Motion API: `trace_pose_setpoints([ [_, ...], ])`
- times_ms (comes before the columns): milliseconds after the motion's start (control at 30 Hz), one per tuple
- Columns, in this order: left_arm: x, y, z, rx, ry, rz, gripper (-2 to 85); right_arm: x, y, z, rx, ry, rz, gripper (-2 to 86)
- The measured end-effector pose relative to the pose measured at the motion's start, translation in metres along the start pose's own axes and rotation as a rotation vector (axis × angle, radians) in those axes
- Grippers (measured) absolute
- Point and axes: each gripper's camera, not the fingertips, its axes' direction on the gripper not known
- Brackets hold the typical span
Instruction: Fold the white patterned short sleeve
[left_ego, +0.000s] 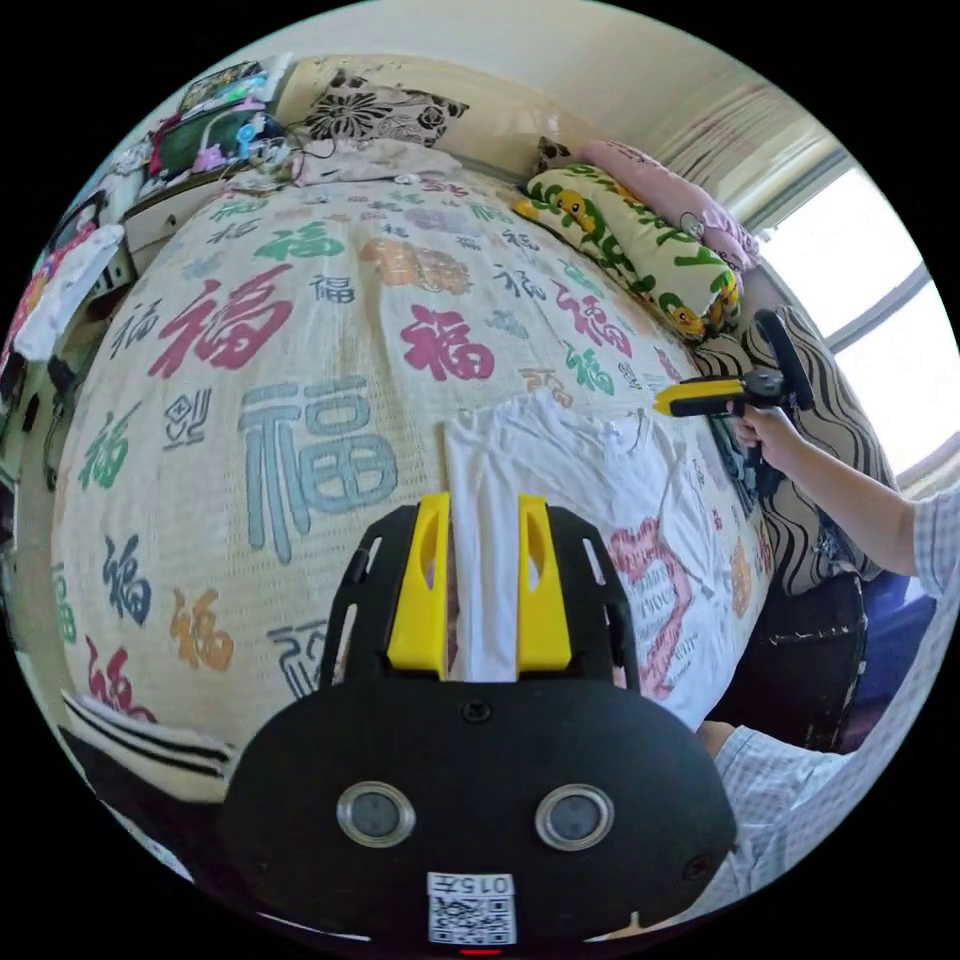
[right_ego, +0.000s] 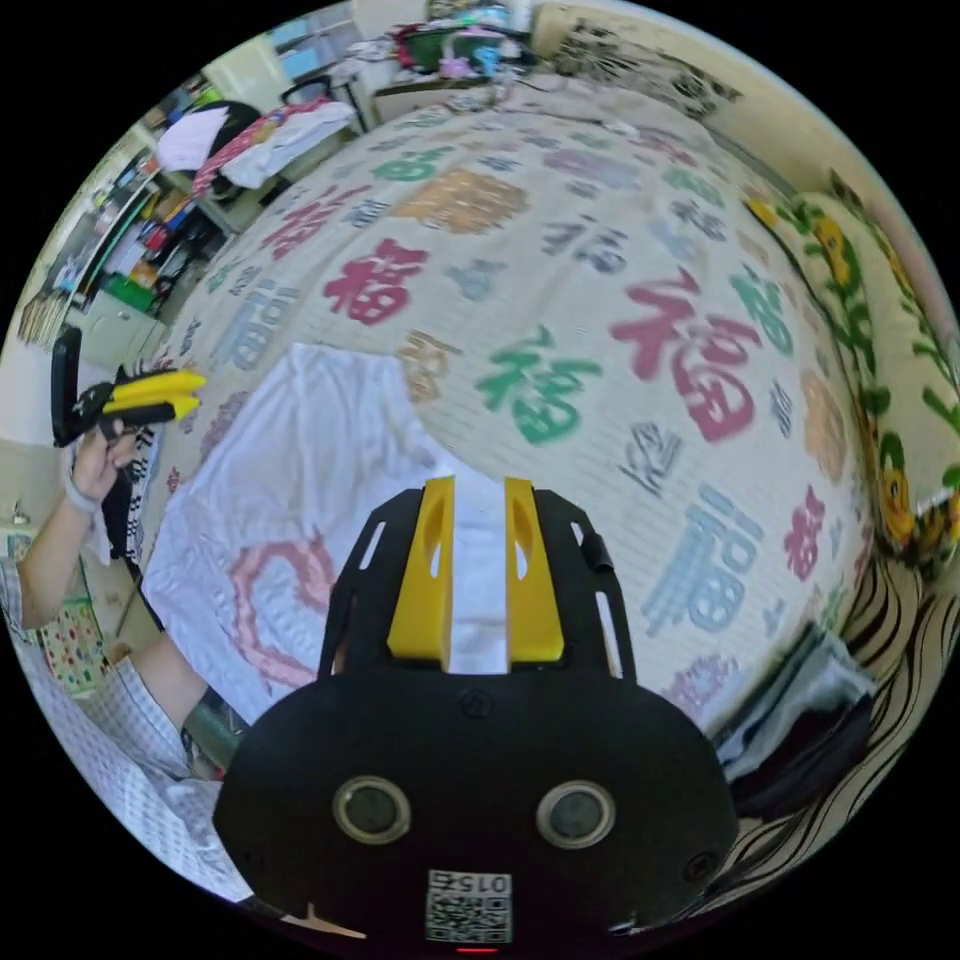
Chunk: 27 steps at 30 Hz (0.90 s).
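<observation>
Hovering both grippers, left gripper (left_ego: 481, 560) and right gripper (right_ego: 478, 560), jaws parted and empty, you are lining up over the white shirt (left_ego: 590, 500) spread at the bed's (left_ego: 300, 330) edge.

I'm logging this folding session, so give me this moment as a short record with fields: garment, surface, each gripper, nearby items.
garment: white short-sleeve shirt with pink print, spread on the bed, one side folded in
surface: cream bedspread with large coloured characters
left gripper: jaws apart, above the shirt's folded edge
right gripper: jaws apart, over white fabric
nearby: green-and-yellow patterned pillow; black-and-white floral cushion
</observation>
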Motion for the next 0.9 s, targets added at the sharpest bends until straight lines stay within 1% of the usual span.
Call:
trace_pose_setpoints([
  [67, 0.011, -0.050, 0.034, -0.051, 0.010, 0.085, 10.9, 0.038, 0.019, -0.003, -0.046, 0.034, 0.055, 8.9],
  [100, 0.015, -0.062, 0.042, -0.064, 0.019, 0.107, 11.1, 0.045, 0.021, -0.003, -0.054, 0.034, 0.063, 9.0],
  [200, 0.042, -0.109, 0.089, -0.170, -0.012, 0.239, 11.8, 0.065, 0.026, 0.004, -0.116, -0.016, 0.068, 10.2],
  [267, 0.061, -0.129, 0.131, -0.299, -0.048, 0.310, 12.0, 0.068, 0.025, 0.010, -0.169, -0.059, 0.044, 10.9],
  [333, 0.073, -0.133, 0.155, -0.379, -0.076, 0.358, 11.3, 0.067, 0.027, 0.008, -0.177, -0.055, 0.042, 10.6],
  [367, 0.083, -0.131, 0.163, -0.389, -0.150, 0.416, 10.2, 0.065, 0.029, 0.003, -0.172, -0.037, 0.032, 9.4],
  [400, 0.088, -0.129, 0.165, -0.383, -0.184, 0.444, 9.6, 0.065, 0.031, -0.001, -0.168, -0.036, 0.026, 8.8],
  [467, 0.102, -0.123, 0.172, -0.383, -0.223, 0.490, 6.7, 0.065, 0.041, -0.012, -0.166, -0.074, -0.003, 3.7],
  [500, 0.104, -0.122, 0.174, -0.393, -0.222, 0.487, 5.6, 0.066, 0.043, -0.015, -0.170, -0.092, -0.012, 2.2],
  [533, 0.105, -0.123, 0.177, -0.431, -0.204, 0.461, 3.3, 0.066, 0.049, -0.021, -0.174, -0.099, -0.024, 0.5],
  [567, 0.106, -0.125, 0.183, -0.503, -0.144, 0.444, 2.2, 0.068, 0.055, -0.028, -0.168, -0.087, -0.028, -0.2],
  [600, 0.106, -0.127, 0.185, -0.530, -0.139, 0.425, 1.6, 0.070, 0.058, -0.032, -0.164, -0.078, -0.019, -0.4],
  [633, 0.108, -0.130, 0.184, -0.531, -0.162, 0.410, 1.1, 0.074, 0.062, -0.043, -0.144, -0.073, 0.000, -0.7],
  [667, 0.112, -0.136, 0.176, -0.485, -0.202, 0.415, 0.7, 0.080, 0.065, -0.054, -0.125, -0.079, 0.021, -0.8],
  [767, 0.122, -0.159, 0.156, -0.416, -0.206, 0.384, 0.1, 0.091, 0.065, -0.085, -0.122, -0.043, 0.017, -0.9],
  [900, 0.138, -0.180, 0.149, -0.432, -0.253, 0.415, -0.1, 0.110, 0.057, -0.118, -0.142, -0.101, 0.039, -1.0],
])
